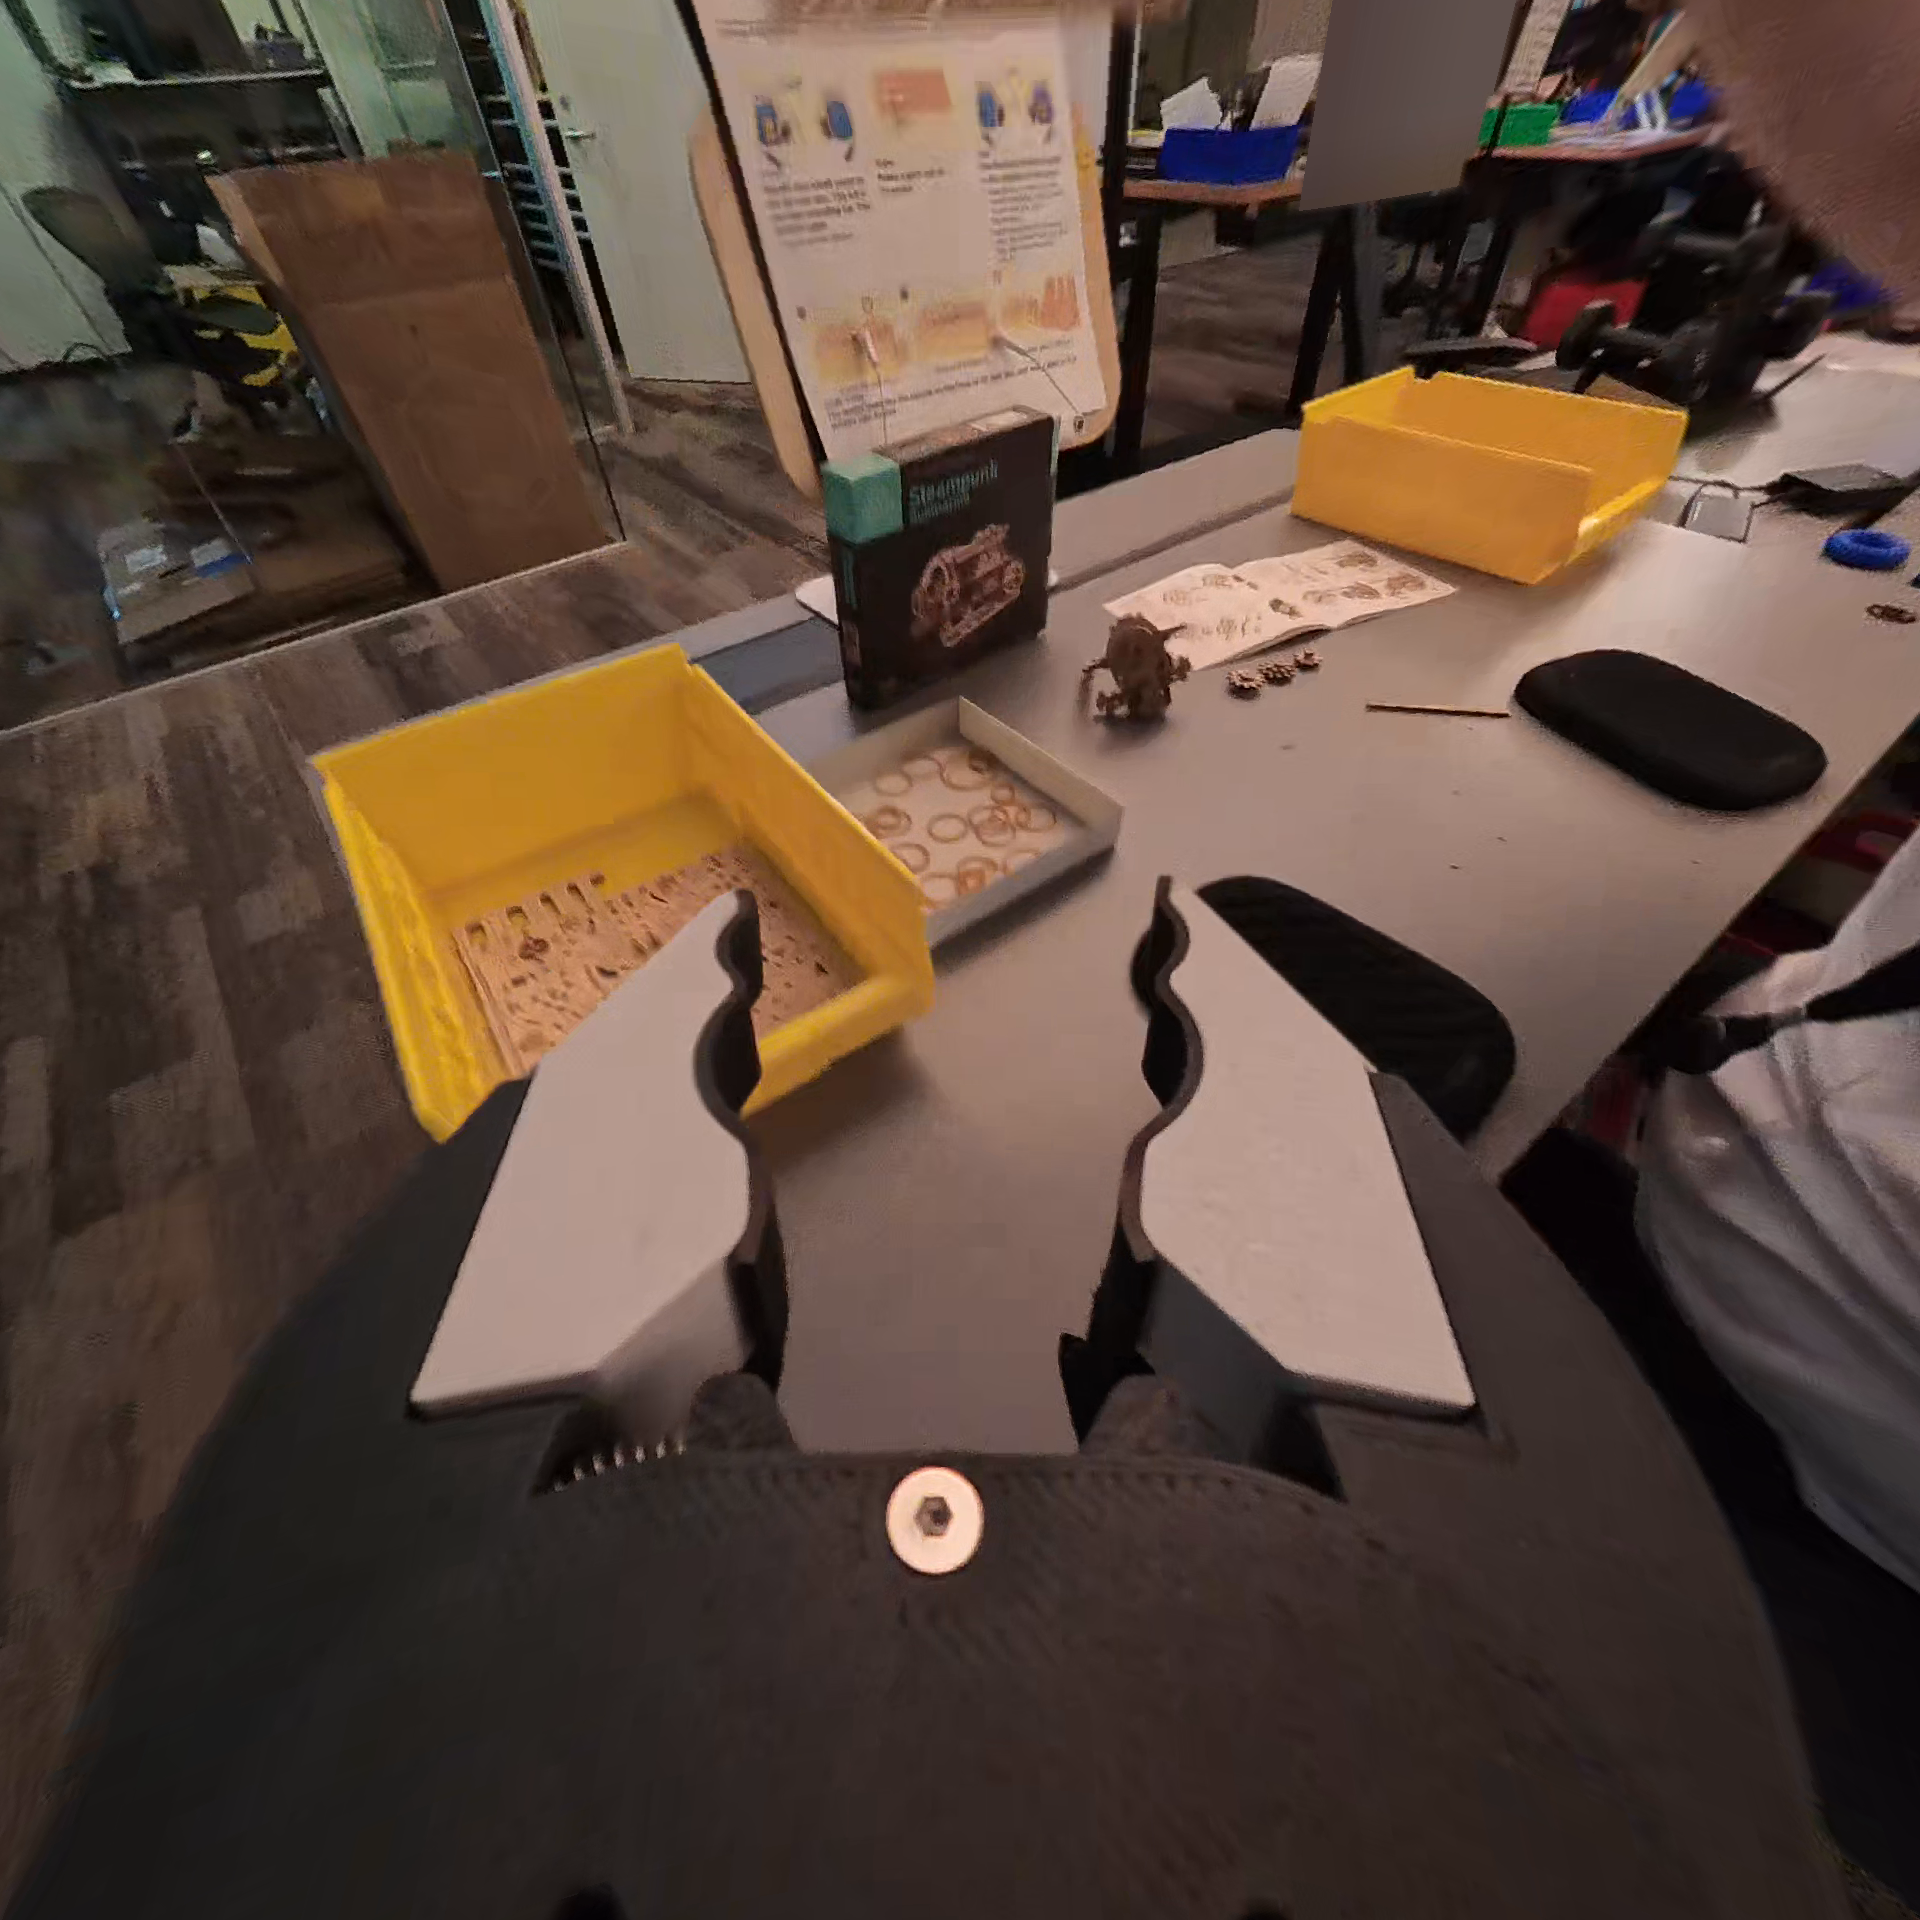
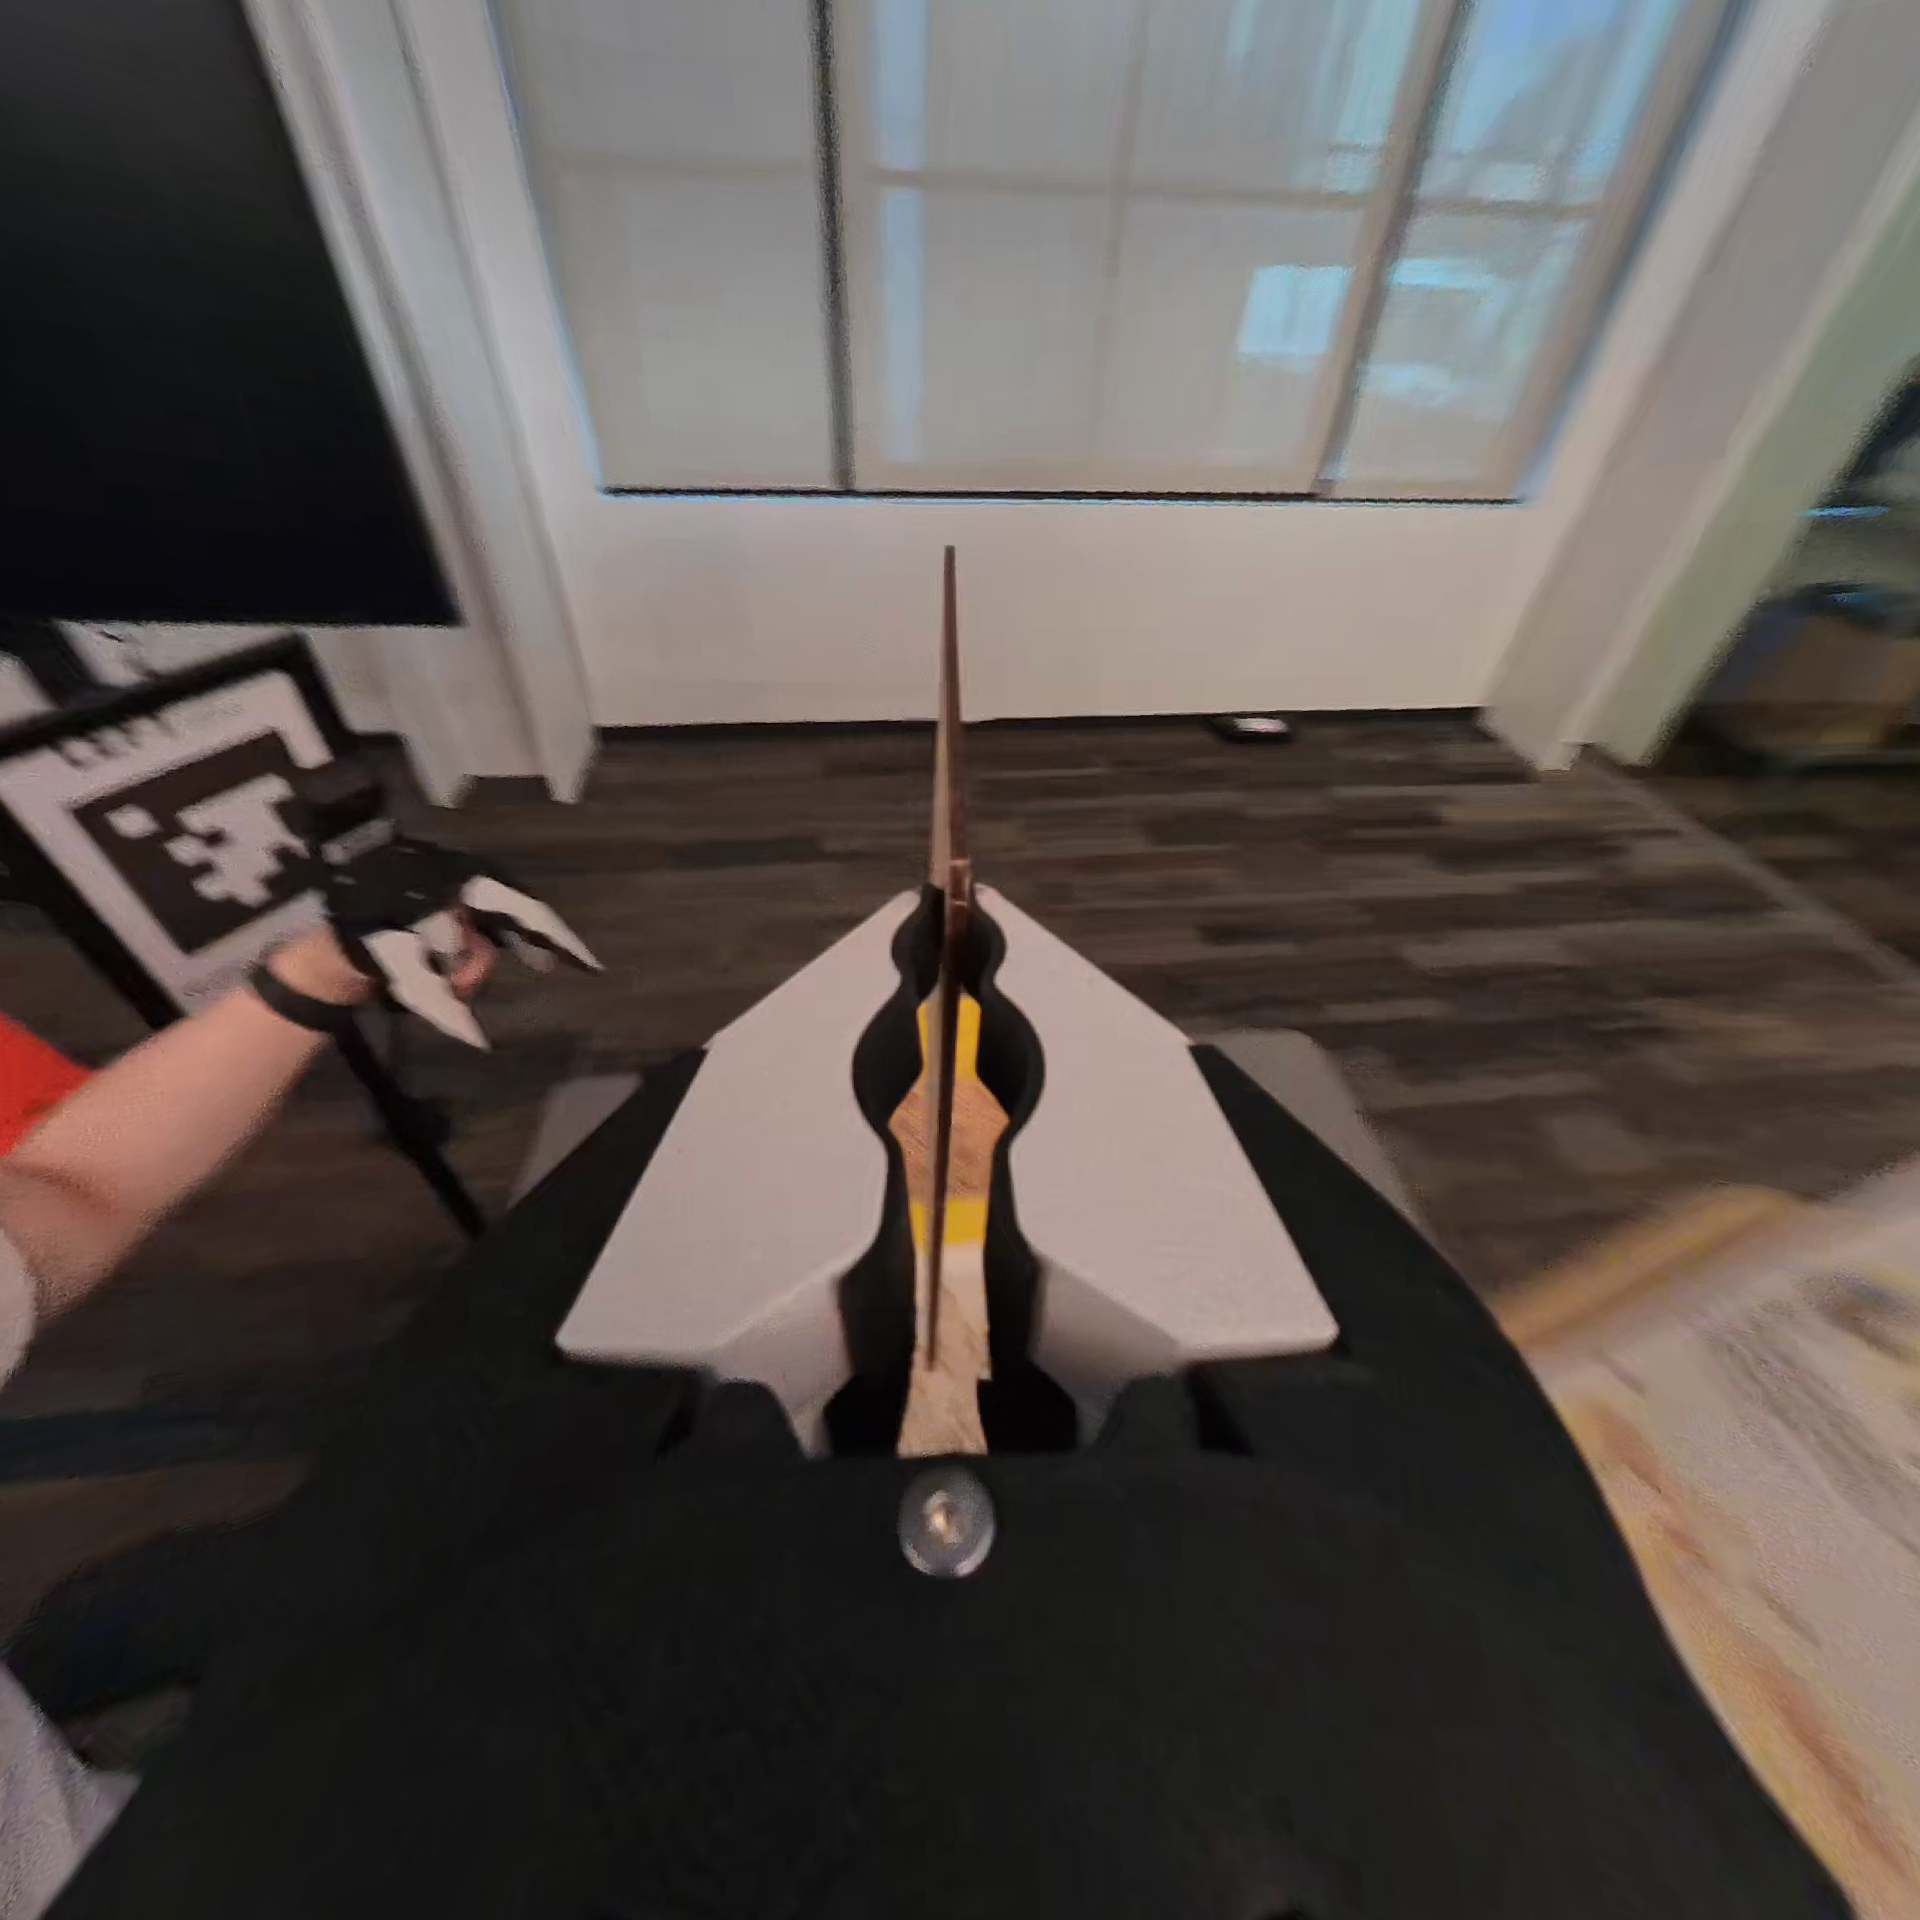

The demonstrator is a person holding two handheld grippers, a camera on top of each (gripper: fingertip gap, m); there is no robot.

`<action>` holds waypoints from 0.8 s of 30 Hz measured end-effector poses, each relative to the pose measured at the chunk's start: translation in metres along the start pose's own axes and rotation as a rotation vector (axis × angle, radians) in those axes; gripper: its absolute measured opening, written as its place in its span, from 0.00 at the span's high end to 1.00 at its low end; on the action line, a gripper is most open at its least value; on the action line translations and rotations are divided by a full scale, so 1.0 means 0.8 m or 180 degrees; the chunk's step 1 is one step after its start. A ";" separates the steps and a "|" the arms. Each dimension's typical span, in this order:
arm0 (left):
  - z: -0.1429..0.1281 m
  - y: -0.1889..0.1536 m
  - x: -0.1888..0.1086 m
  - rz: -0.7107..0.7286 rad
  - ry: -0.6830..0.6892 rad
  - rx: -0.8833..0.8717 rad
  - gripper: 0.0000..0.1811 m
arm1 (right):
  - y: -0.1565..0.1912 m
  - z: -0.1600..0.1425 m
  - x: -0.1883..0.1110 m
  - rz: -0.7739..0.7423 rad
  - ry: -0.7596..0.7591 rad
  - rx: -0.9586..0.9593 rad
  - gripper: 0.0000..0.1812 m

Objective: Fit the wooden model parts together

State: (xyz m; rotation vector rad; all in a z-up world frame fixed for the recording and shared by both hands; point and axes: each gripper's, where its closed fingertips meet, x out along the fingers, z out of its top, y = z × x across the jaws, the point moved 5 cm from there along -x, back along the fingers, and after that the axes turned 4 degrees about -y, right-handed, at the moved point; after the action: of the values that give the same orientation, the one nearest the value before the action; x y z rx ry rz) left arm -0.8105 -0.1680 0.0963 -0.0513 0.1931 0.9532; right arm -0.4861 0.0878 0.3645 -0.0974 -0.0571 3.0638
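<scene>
Grey and long, the counter (image 1: 1455,831) is laid out as a small assembly station, each supply within reach of the person standing at its edge. At ten o'clock from the left gripper (image 1: 951,935) a yellow bin (image 1: 644,727) keeps the flat wooden part sheets (image 1: 623,956) stacked so they cannot slide off; just past it, at twelve o'clock, a shallow grey tray (image 1: 1091,821) corrals loose rings. The dark kit box (image 1: 945,551) stands upright farther back, likely as a picture reference, with the open instruction booklet (image 1: 1278,597) at one o'clock and the partly built wooden model (image 1: 1132,670) beside it, a few small gears (image 1: 1273,670) close by. The left gripper hovers above the counter with its jaws wide and empty, seemingly ready to receive or steady something. The right gripper (image 2: 951,904) is raised toward a window, jaws narrow and clamped on a thin wooden sheet (image 2: 948,727) held edge-on and upright, probably to carry it clear of the bin. Fitting has not yet begun, by my reading.
</scene>
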 end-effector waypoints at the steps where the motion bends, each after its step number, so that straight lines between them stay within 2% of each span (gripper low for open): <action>1: -0.009 -0.017 -0.006 -0.0014 -0.0056 -0.0030 0.59 | -0.001 0.014 -0.059 -0.0238 0.0051 -0.0092 0.99; 3: -0.025 -0.049 -0.013 -0.0055 -0.0263 -0.0120 0.61 | 0.004 0.015 -0.181 -0.0693 0.0139 -0.0122 1.00; 4: -0.033 -0.063 -0.014 -0.0082 -0.0369 -0.0170 0.62 | 0.008 0.001 -0.240 -0.0925 0.0171 -0.0093 0.99; 6: -0.048 -0.089 -0.004 -0.0164 -0.0473 -0.0255 0.63 | 0.021 -0.055 -0.348 -0.1326 0.0272 0.0033 0.99; 7: -0.053 -0.100 0.007 -0.0190 -0.0479 -0.0275 0.63 | 0.030 -0.092 -0.390 -0.1416 0.0304 0.0165 0.99; 9: -0.054 -0.118 0.042 -0.0237 -0.0482 -0.0271 0.64 | 0.050 -0.172 -0.446 -0.1416 0.0253 0.0479 0.99; 11: -0.044 -0.145 0.092 -0.0509 -0.0532 -0.0284 0.67 | 0.069 -0.245 -0.471 -0.1324 0.0101 0.0743 1.00; 13: -0.028 -0.185 0.150 -0.0917 -0.0579 -0.0338 0.69 | 0.084 -0.304 -0.478 -0.1214 -0.0106 0.0940 1.00; 16: -0.015 -0.248 0.247 -0.1190 -0.0520 -0.0312 0.72 | 0.098 -0.359 -0.476 -0.0963 -0.0493 0.1146 0.99; 20: -0.023 -0.332 0.374 -0.1447 -0.0211 -0.0365 0.65 | 0.105 -0.383 -0.454 -0.0495 -0.0904 0.1320 0.99; 24: -0.008 -0.384 0.454 -0.1993 -0.0244 -0.0702 0.62 | 0.107 -0.385 -0.424 -0.0122 -0.1033 0.1432 0.99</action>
State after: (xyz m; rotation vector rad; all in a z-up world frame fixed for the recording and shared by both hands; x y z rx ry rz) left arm -0.3565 -0.0545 0.0092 -0.2624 -0.0055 0.3469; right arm -0.1346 -0.0131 0.0747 0.4183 0.5969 2.9337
